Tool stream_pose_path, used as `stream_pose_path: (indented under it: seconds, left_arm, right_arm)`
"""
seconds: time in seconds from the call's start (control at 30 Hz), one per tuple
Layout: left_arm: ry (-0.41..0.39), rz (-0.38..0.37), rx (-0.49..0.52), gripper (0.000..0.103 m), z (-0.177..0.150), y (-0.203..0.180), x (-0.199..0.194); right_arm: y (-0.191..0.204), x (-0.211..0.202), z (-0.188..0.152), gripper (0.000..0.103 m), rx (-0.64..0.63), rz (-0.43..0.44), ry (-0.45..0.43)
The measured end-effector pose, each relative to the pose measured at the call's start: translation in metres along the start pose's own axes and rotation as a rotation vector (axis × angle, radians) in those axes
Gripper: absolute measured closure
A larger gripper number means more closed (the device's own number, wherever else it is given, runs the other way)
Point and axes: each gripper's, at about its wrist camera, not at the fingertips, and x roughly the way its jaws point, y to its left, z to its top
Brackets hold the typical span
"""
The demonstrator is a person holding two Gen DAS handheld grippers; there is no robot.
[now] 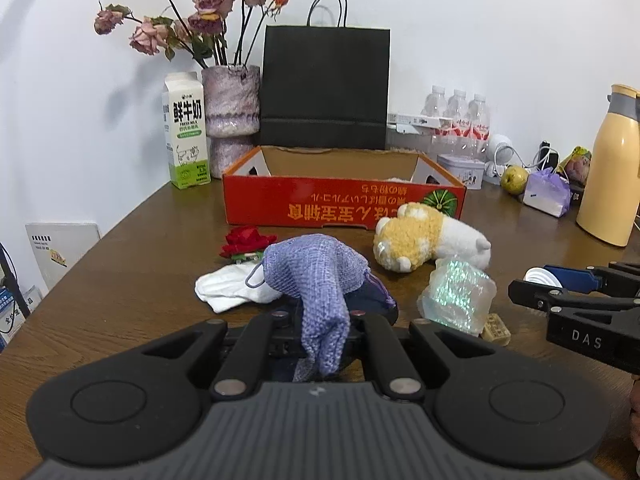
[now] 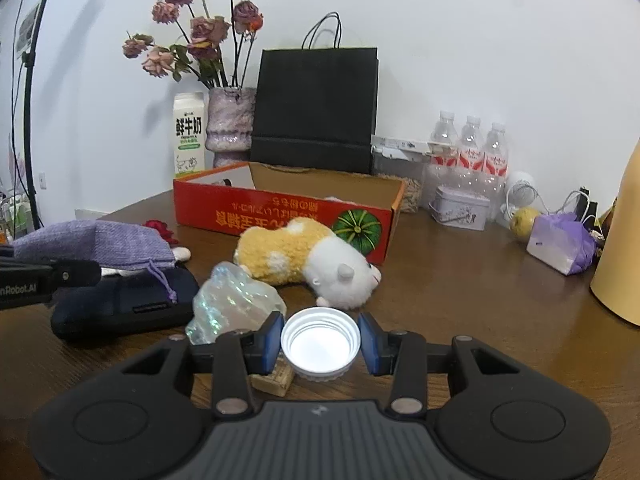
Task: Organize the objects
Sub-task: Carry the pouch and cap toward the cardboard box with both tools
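Observation:
My left gripper (image 1: 320, 317) is shut on a purple knit pouch (image 1: 312, 268), which drapes over its fingertips and hides them. The pouch hangs above a dark case (image 1: 376, 302) and a white sock (image 1: 228, 290). A red fabric rose (image 1: 246, 240) lies just behind. My right gripper (image 2: 320, 339) is shut on a white screw cap (image 2: 320, 342), open side up, between its blue pads (image 2: 272, 338). Ahead lie a yellow-and-white plush toy (image 2: 304, 258), an iridescent clear packet (image 2: 232, 304) and a small wooden block (image 2: 274, 380). The open red cardboard box (image 2: 240, 208) stands behind them.
Along the wall stand a milk carton (image 1: 186, 140), a vase of dried roses (image 1: 230, 120), a black paper bag (image 1: 324, 88) and water bottles (image 1: 456, 116). A tin (image 1: 460, 170), a green fruit (image 1: 514, 179), a purple bag (image 1: 548, 196) and a yellow flask (image 1: 610, 172) crowd the right.

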Motion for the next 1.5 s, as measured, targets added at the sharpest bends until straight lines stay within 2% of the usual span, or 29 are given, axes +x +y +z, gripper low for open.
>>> stream_pose_path:
  seconds: [0.43, 0.73, 1.07, 1.5]
  left_arm:
    - [-0.042, -0.004, 0.006, 0.096, 0.021, -0.003, -0.011]
    - [-0.059, -0.012, 0.012, 0.096, 0.039, -0.005, -0.003]
    - [-0.082, -0.019, 0.012, 0.096, 0.065, -0.005, 0.018]
    - [-0.092, -0.026, -0.019, 0.096, 0.108, -0.004, 0.066]
  right_arm:
    - [0.008, -0.008, 0.019, 0.064, 0.015, 0.027, -0.038]
    - [0.017, 0.0, 0.04, 0.064, 0.017, 0.041, -0.061]
    - [0.019, 0.023, 0.068, 0.064, 0.018, 0.044, -0.078]
    - [0.017, 0.065, 0.102, 0.064, 0.031, 0.04, -0.097]
